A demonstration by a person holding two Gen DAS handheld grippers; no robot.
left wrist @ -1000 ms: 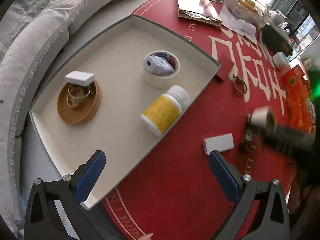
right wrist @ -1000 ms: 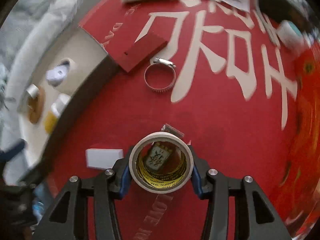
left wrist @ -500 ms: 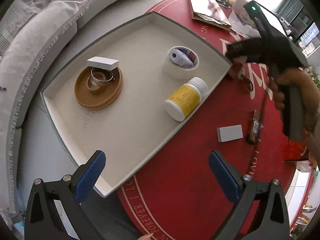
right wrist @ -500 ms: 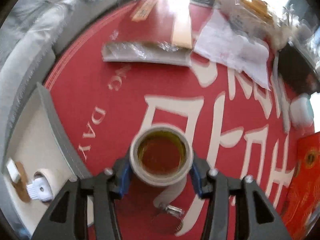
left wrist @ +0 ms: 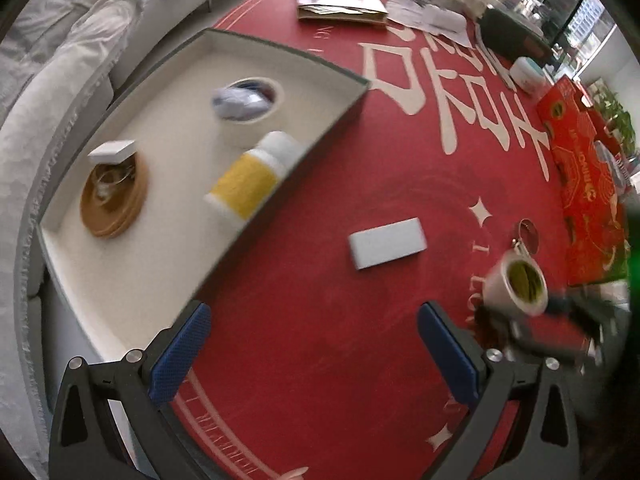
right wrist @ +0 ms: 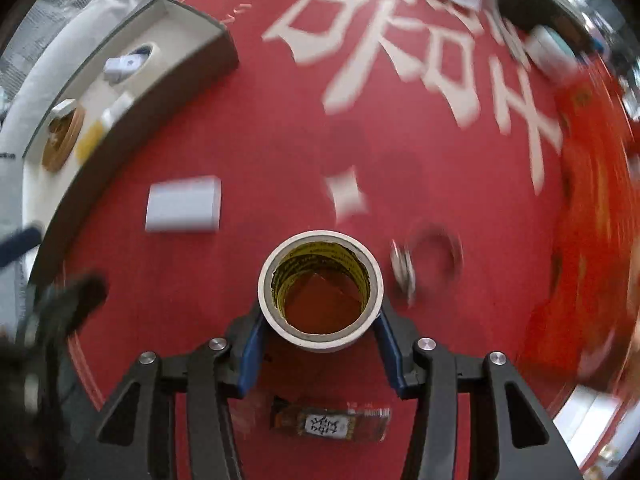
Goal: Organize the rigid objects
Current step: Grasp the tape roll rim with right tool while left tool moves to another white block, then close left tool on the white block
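Altogether two tape rolls [right wrist: 320, 292], [left wrist: 256, 98].

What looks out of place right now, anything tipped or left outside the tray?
In the tray, the yellow bottle lies on its side. The white block and metal clamp ring sit loose on the red tablecloth. No spill visible.

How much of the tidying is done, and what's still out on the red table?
Done: the tray holds a yellow bottle, a tape roll, and a wooden dish with a white block. In hand: the right gripper clamps another tape roll. Left: a white box and a hose clamp; the left gripper is open.
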